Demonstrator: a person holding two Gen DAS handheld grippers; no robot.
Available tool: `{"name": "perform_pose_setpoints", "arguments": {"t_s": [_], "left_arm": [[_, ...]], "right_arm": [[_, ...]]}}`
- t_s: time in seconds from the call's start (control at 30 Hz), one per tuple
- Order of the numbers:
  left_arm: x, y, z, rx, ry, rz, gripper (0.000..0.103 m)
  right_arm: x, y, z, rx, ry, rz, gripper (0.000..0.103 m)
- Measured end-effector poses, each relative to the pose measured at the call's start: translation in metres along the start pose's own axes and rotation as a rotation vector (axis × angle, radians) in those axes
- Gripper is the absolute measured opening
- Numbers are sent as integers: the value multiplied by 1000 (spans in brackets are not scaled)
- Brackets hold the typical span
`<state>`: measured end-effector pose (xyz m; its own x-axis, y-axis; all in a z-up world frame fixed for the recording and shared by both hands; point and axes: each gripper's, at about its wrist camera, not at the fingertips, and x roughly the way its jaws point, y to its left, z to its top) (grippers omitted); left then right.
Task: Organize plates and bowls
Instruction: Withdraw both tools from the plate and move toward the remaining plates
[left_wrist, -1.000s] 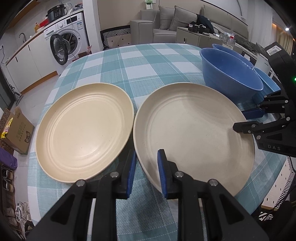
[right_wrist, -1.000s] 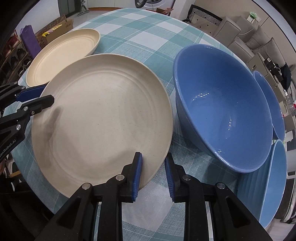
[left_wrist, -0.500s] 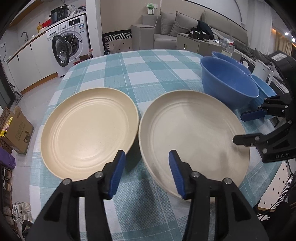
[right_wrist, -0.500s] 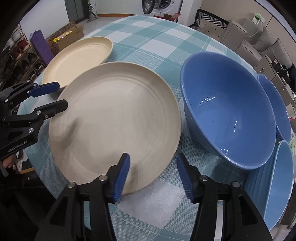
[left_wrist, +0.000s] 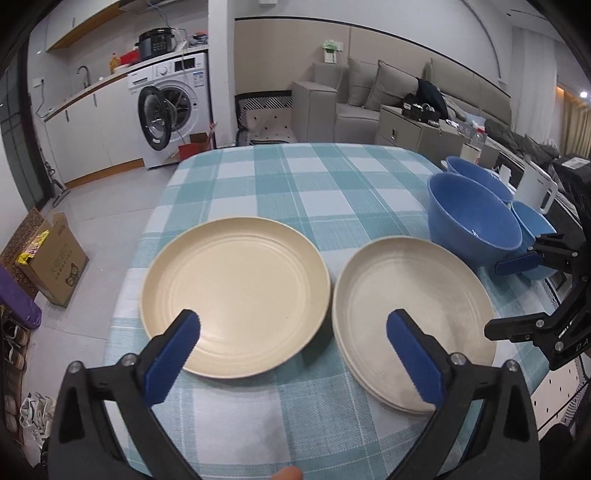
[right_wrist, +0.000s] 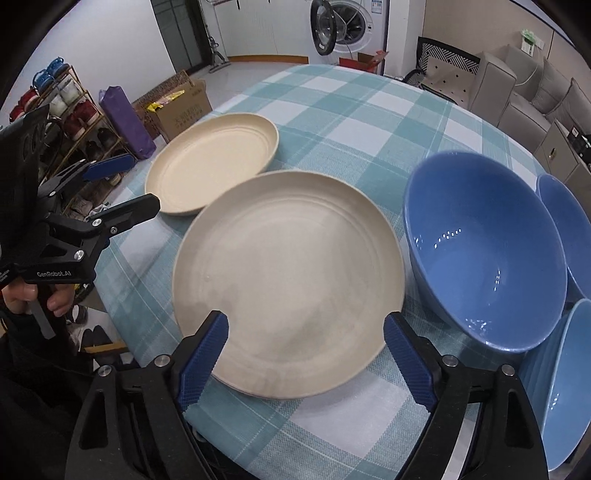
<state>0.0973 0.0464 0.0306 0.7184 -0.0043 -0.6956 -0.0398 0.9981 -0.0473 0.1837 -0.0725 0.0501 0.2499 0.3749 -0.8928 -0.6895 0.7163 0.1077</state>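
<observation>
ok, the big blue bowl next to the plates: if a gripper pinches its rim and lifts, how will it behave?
The big blue bowl looks rigid, so it probably won't flex. Its glossy inside shows bright highlights, so a rim pinch may slip. It is deep with steep flared walls, so lifted by one edge it would likely tilt and swing toward the smaller blue bowl right behind it.

The far half of my table (left_wrist: 314, 173) lies bare, room to pass. Near me two plates (left_wrist: 236, 302) (right_wrist: 288, 280) sit almost rim to rim, a narrow gap between. Three blue bowls (right_wrist: 484, 251) crowd together at the right edge, the big one just beside the right-hand plate.
</observation>
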Motion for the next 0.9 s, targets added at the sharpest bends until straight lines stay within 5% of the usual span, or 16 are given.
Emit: {"name": "perform_pose_setpoints", "arguments": {"t_s": [0.9], "left_arm": [[-14,67,21,-162,-76,126,103]], "right_arm": [[-40,-3,74,82,-215,-27,98]]}}
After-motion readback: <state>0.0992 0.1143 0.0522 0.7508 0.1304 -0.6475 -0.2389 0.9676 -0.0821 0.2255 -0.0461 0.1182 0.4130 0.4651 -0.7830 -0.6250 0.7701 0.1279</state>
